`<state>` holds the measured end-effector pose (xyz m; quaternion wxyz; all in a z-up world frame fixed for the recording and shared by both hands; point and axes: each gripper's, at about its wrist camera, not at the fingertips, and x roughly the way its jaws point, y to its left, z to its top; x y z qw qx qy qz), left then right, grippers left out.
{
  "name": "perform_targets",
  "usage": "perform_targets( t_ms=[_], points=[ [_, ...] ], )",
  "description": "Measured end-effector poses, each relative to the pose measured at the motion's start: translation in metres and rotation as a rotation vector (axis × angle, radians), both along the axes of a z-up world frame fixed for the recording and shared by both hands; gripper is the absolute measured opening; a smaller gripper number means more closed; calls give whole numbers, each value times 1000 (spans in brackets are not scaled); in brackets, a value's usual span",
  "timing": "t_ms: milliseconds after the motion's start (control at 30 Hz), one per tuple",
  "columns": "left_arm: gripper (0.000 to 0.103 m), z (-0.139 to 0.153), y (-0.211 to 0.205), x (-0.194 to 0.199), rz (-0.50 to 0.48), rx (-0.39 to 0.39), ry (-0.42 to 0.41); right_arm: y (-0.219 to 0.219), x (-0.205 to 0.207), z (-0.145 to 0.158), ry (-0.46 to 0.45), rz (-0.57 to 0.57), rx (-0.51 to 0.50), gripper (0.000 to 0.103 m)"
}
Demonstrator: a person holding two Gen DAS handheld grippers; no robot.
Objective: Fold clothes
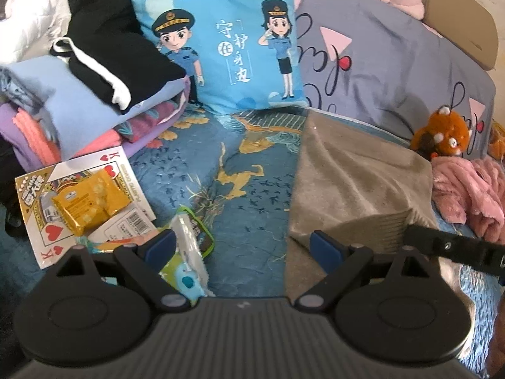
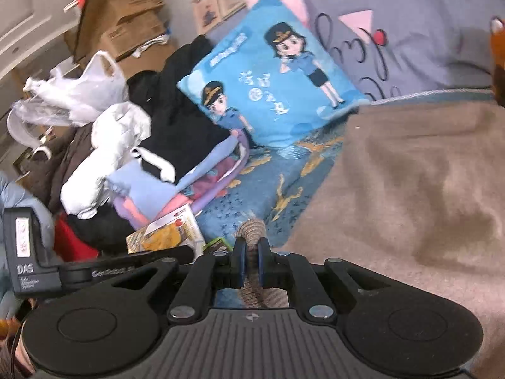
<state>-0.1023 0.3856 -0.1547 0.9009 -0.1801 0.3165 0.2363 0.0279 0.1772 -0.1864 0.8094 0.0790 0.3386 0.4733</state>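
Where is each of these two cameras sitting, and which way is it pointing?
Left wrist: rides the left claw, open, facing across the bed to the blue cartoon pillow.
Right wrist: rides the right claw, shut on the tan garment's ribbed edge, facing leftward across the bed.
Shared: pillow, folded stack, tan garment.

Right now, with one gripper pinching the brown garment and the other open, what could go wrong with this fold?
1. The right gripper pinches only the ribbed edge of the brown garment; that small bite could slip out.
2. The left gripper is open and holds nothing, so the fold may go crooked.
3. Snack packets and a playing-card box lie close by; dragged cloth might catch them.
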Motion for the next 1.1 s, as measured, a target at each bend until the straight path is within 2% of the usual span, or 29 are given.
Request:
perform_targets(
  t_ms=[100,167,233,333,433,600,733,800,967,1100],
  points=[
    [93,0,2,-1,14,-4,1,5,-4,-2,-52,-9,-50,8],
    [93,-1,3,-2,19,-8,1,15,-18,-2,-171,33,-128,8],
    [93,-1,3,-1,20,-8,2,33,-37,-12,-271,162,-254,8],
    [93,-1,1,0,17,-6,6,62,-61,-48,-305,366,-465,8],
    [94,-2,0,0,14,-4,7,74,-79,-70,-384,459,-568,10],
    [94,-3,1,2,9,-10,9,75,-80,-63,-324,537,-496,14],
    [94,-3,-1,2,1,-4,13,76,-89,-70,-383,560,-541,21],
    [94,-4,-1,2,2,-6,13,71,-93,-66,-385,555,-516,24],
    [94,-6,0,4,-2,-12,16,41,-82,-43,-371,468,-412,33],
    [94,-8,-2,7,-13,-12,25,4,-51,-32,-338,316,-382,35]
  ],
)
